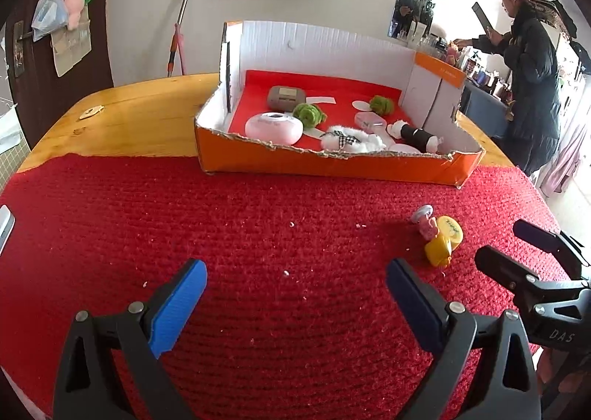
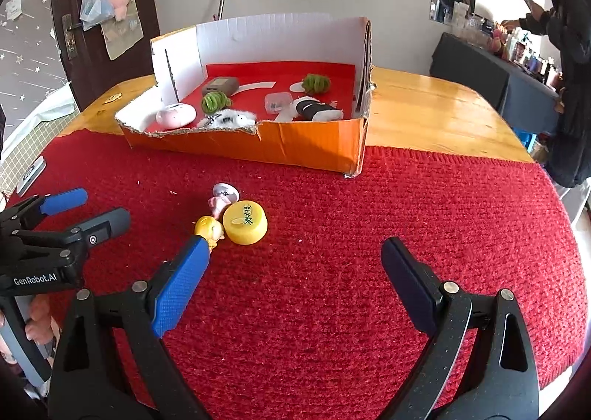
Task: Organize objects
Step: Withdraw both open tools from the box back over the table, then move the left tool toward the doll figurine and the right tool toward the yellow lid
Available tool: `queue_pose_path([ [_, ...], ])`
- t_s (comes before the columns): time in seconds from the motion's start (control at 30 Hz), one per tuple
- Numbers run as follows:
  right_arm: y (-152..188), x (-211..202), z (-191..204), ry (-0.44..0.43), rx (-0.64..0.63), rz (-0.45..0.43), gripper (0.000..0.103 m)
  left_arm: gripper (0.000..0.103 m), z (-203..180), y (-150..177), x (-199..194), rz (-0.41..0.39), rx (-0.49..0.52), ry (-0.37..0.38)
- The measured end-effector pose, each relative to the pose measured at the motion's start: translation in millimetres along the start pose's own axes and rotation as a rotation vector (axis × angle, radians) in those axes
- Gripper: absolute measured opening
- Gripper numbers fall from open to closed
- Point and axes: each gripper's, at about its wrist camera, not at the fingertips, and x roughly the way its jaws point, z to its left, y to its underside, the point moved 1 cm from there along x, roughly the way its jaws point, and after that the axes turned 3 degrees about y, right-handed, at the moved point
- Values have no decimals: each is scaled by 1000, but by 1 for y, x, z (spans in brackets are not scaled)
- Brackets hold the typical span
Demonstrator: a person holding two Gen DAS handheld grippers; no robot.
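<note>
An orange cardboard box (image 1: 332, 161) (image 2: 314, 143) with a red lining stands at the far edge of the red mat. It holds a pink round case (image 1: 274, 128), a grey case (image 1: 285, 98), two green pompoms (image 1: 308, 113), a white fluffy toy (image 1: 351, 139) and a black-and-white plush (image 1: 415, 133). On the mat lie a yellow round token (image 2: 245, 222) (image 1: 441, 244) and a small doll with yellow hair (image 2: 212, 224). My left gripper (image 1: 295, 279) is open and empty. My right gripper (image 2: 295, 261) is open and empty, its left finger (image 2: 181, 283) just short of the doll.
The red mat (image 2: 406, 217) covers the near part of a wooden table (image 2: 443, 117). A phone (image 2: 31, 170) lies at the mat's left edge. A person (image 1: 532, 80) stands at the back right by a cluttered counter. Bags and toys hang on the wall.
</note>
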Motion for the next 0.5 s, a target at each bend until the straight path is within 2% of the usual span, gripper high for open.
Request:
queue_pose_path([
  [0.23, -1, 4, 1, 7, -11, 14, 95, 100, -1, -1, 2, 15, 8, 13],
  [0.5, -1, 7, -5, -3, -22, 43, 95, 100, -13, -3, 9, 50, 14, 60],
])
